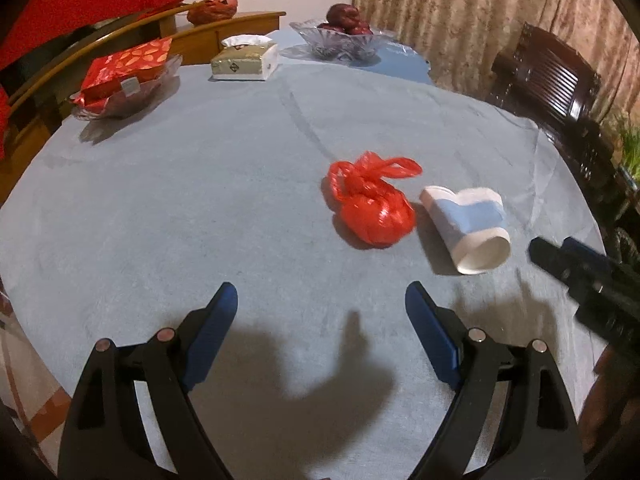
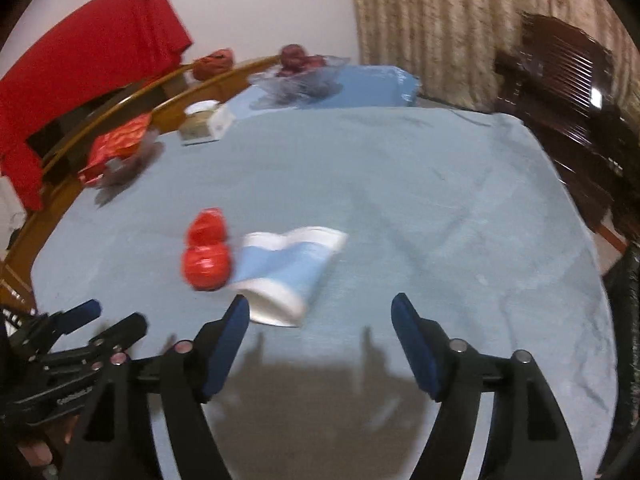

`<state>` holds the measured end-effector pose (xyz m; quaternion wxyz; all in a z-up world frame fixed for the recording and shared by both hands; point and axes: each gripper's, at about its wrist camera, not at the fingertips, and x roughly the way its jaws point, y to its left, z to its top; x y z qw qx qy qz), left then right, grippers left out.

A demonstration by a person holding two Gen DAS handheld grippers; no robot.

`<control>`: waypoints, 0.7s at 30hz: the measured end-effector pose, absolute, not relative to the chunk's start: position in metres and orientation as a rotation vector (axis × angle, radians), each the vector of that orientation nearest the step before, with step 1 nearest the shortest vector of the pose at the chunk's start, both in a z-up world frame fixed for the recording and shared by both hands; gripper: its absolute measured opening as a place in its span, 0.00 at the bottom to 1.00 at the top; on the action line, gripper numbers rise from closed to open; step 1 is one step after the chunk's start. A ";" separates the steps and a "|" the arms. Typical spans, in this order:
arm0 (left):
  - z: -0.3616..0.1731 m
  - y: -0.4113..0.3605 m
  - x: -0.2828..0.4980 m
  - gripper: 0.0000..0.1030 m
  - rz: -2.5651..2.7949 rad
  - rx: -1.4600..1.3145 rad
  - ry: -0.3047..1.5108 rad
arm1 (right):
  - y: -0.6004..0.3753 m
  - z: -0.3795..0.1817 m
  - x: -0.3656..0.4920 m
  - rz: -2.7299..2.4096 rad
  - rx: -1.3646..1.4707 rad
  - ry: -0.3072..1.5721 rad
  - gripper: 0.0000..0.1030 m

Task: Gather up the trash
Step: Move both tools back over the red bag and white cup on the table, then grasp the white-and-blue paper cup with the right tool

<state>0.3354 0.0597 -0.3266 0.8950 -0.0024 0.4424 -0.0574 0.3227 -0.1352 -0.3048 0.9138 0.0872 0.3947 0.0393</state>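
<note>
Left gripper point(image 1: 322, 296): jaws spread wide, nothing between them, just hanging over bare cloth with its shadow underneath.
Right gripper point(image 2: 318, 306): also gaping, nothing clamped. Its left fingertip sits right by the cup's mouth, but it isn't squeezing anything.
Paper cup point(image 1: 468, 228): white with a pale blue band, lying on its side, squashed at the far end, open mouth facing the grippers. It's ahead and to the right of the left gripper.
Red bag point(image 1: 370, 204): small knotted plastic bag, just beside the cup on its left, pretty much touching it.
Tablecloth point(image 1: 200, 200): light blue, covers the whole round table.
Red packet point(image 1: 124, 68): sits in a clear dish at the far left edge.
Tissue box point(image 1: 246, 60): further back, a tissue poking out the top.
Fruit bowl point(image 1: 340, 38): glass, dark red fruit inside, at the far end.
Chair point(image 1: 548, 76): dark wood, off to the right.
Curtain point(image 1: 480, 12): beige, right at the back.
</note>
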 end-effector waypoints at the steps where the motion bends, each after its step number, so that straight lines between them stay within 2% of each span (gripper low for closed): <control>1: -0.326 0.063 0.335 0.81 -0.110 -0.003 0.914 | -0.131 -0.306 0.325 0.087 0.182 0.815 0.71; 9: -0.334 0.080 0.345 0.81 -0.102 -0.022 0.930 | -0.105 -0.333 0.357 0.068 0.190 0.873 0.71; 10: -0.335 0.080 0.346 0.81 -0.106 -0.023 0.931 | -0.106 -0.335 0.360 0.070 0.194 0.876 0.68; 12: -0.337 0.078 0.350 0.81 -0.115 -0.024 0.933 | -0.109 -0.338 0.366 0.080 0.209 0.887 0.56; 21: -0.340 0.051 0.373 0.81 -0.164 -0.020 0.929 | -0.136 -0.326 0.370 0.078 0.228 0.848 0.52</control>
